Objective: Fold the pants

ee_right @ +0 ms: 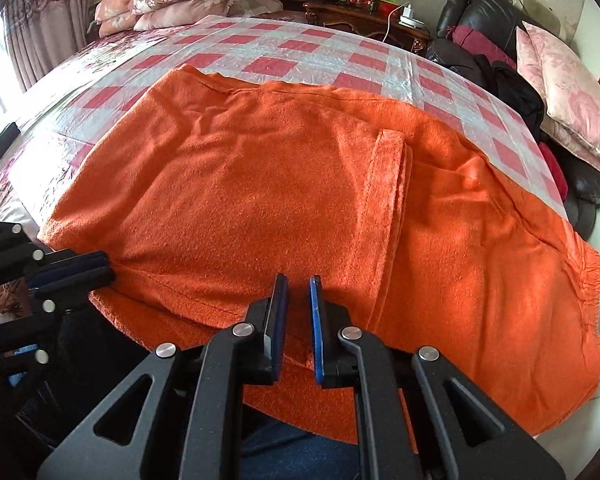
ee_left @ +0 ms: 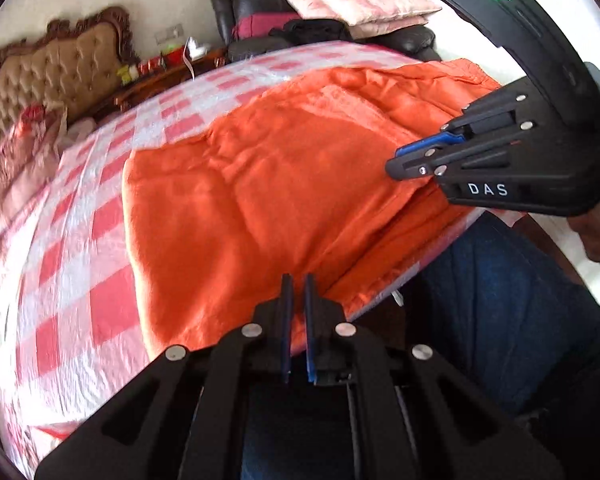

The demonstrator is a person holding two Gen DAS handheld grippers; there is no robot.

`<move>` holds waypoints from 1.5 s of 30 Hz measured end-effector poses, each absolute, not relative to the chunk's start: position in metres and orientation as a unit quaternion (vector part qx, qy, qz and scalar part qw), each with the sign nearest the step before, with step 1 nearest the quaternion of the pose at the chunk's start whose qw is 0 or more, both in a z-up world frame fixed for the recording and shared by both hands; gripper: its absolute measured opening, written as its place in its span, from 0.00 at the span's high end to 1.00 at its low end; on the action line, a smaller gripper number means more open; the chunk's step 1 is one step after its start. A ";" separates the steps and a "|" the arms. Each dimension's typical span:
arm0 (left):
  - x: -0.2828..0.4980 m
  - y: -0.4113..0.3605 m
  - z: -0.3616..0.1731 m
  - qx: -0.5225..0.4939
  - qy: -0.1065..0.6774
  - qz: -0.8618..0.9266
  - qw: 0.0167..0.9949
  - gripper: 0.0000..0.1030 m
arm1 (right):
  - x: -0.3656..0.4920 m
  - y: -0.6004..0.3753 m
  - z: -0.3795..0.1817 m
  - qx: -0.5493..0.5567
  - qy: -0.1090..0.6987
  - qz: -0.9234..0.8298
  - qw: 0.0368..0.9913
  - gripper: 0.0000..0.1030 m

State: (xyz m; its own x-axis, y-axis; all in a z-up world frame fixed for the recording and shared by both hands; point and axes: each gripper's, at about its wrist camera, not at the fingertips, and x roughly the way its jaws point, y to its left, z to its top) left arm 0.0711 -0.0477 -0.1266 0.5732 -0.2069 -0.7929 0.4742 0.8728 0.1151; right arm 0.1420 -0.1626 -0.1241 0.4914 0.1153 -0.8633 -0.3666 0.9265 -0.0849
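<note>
At the left, the left gripper (ee_right: pixel 100 270) has its fingers nearly closed at the near left corner of the orange pants (ee_right: pixel 260 184); whether cloth is pinched there cannot be told. The pants lie on the checked bed cover (ee_right: pixel 284 46), already doubled, a folded edge crossing the middle and the gathered waistband at the right. The right gripper (ee_right: pixel 298 320) stands with fingers a little apart over the near hem, perhaps holding nothing. The fabric looks soft, fleecy and light, best taken at corners and hems
</note>
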 end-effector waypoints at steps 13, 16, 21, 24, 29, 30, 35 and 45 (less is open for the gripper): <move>0.232 0.043 -0.114 0.037 0.409 -0.103 0.906 0.86 | 0.145 -0.163 -0.121 -0.122 0.498 0.135 0.848 0.90; 0.241 0.051 -0.105 0.010 0.395 -0.132 0.909 0.83 | 0.146 -0.163 -0.120 -0.116 0.504 0.132 0.845 0.89; 0.238 -0.006 -0.113 0.080 0.400 -0.229 0.884 0.79 | 0.158 -0.167 -0.091 -0.078 0.513 0.139 0.844 0.80; 0.259 -0.004 -0.121 0.078 0.426 -0.180 0.883 0.79 | 0.180 -0.165 -0.066 -0.058 0.485 0.135 0.862 0.74; 0.249 0.021 -0.088 0.040 0.345 -0.091 0.933 0.32 | 0.233 -0.158 -0.069 -0.060 0.474 0.080 0.875 0.59; 0.248 0.022 -0.085 0.037 0.349 -0.095 0.932 0.32 | 0.241 -0.159 -0.075 -0.050 0.483 0.079 0.871 0.59; 0.220 0.017 -0.093 0.025 0.379 -0.142 0.914 0.39 | 0.262 -0.158 -0.104 -0.068 0.505 0.036 0.860 0.59; 0.228 0.028 -0.129 0.045 0.425 -0.144 0.892 0.50 | 0.273 -0.169 -0.120 -0.055 0.519 -0.020 0.853 0.30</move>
State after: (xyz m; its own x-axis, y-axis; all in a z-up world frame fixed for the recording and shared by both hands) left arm 0.2282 0.0280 -0.1289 0.5962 -0.2192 -0.7723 0.2961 0.9542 -0.0423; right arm 0.2728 -0.1689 -0.1199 0.4610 -0.0907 -0.8828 -0.0233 0.9932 -0.1142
